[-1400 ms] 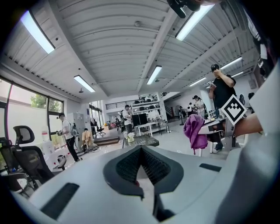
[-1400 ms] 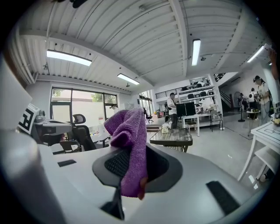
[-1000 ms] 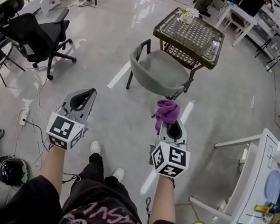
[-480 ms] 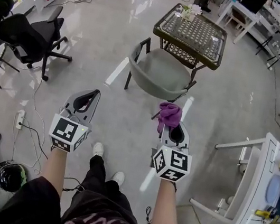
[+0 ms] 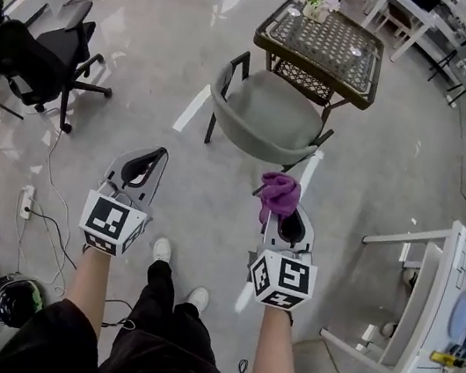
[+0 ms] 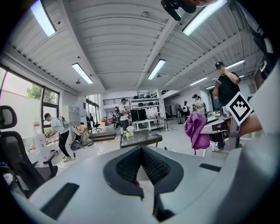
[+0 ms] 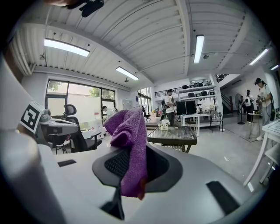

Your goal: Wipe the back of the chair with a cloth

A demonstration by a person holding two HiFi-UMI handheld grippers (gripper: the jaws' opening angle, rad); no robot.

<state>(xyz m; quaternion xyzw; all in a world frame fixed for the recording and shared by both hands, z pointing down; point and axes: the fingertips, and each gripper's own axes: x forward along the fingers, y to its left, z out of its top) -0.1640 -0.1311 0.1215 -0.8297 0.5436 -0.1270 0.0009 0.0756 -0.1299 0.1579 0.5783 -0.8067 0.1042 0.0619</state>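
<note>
A grey-green chair (image 5: 263, 117) with dark legs stands on the floor ahead of me, its curved back facing me. My right gripper (image 5: 280, 207) is shut on a purple cloth (image 5: 278, 193), held in the air short of the chair back. In the right gripper view the purple cloth (image 7: 129, 144) hangs bunched from between the pads. My left gripper (image 5: 144, 165) hovers to the left at the same height, shut with nothing between its jaws. From the left gripper view the cloth (image 6: 197, 130) shows at the right.
A wicker-topped table (image 5: 324, 45) with flowers stands just behind the chair. A black office chair (image 5: 37, 57) is at the far left, a white table (image 5: 437, 306) at the right. A power strip and cables (image 5: 27, 200) lie on the floor at the left. People stand in the background.
I have stepped closer: the chair and table sit nearer and lower in the head view. Both grippers keep their pose, and the cloth stays in the right one.
</note>
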